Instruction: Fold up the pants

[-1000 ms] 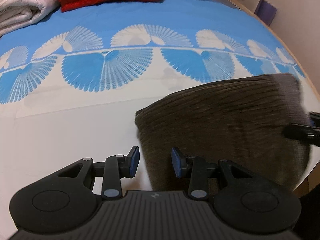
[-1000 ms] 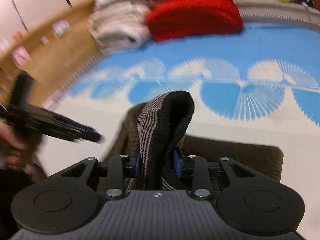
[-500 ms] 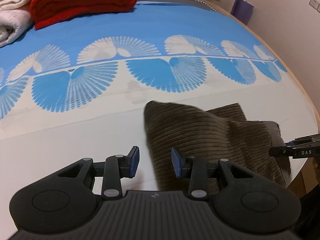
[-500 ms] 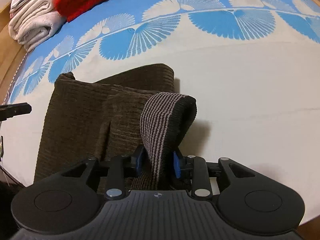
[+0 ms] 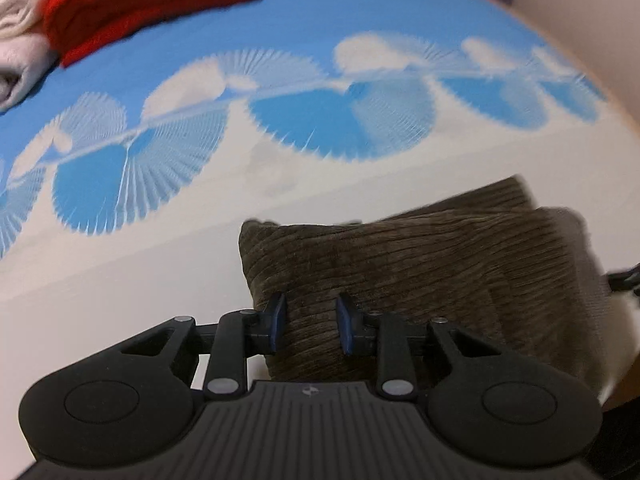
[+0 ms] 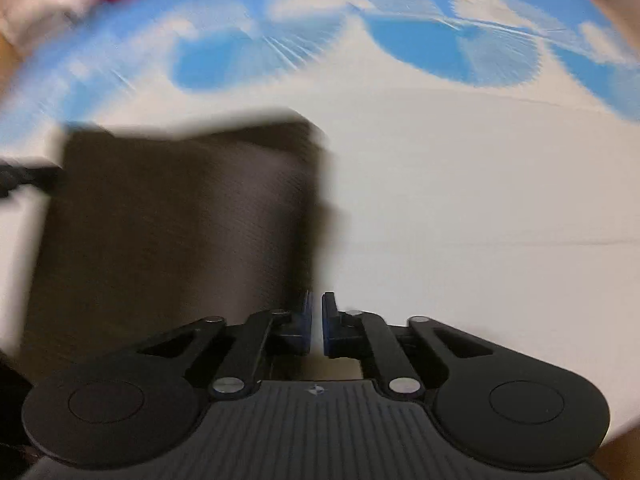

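Bare sheet (image 5: pixel 120 300) left of the folded pants (image 5: pixel 400 264) gives clear passage; red blanket (image 5: pixel 152 0) and towels (image 5: pixel 16 48) block the far-left corner.

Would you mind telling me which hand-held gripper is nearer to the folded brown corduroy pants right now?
Left. The left hand-held gripper is over the brown corduroy pants, its open jaws astride the near-left part. The right hand-held gripper, nearly shut and empty, sits just beside their right edge.

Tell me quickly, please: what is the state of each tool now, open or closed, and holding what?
Left tool: open, holding nothing, over the brown pants.
Right tool: nearly closed, a narrow gap, holding nothing.
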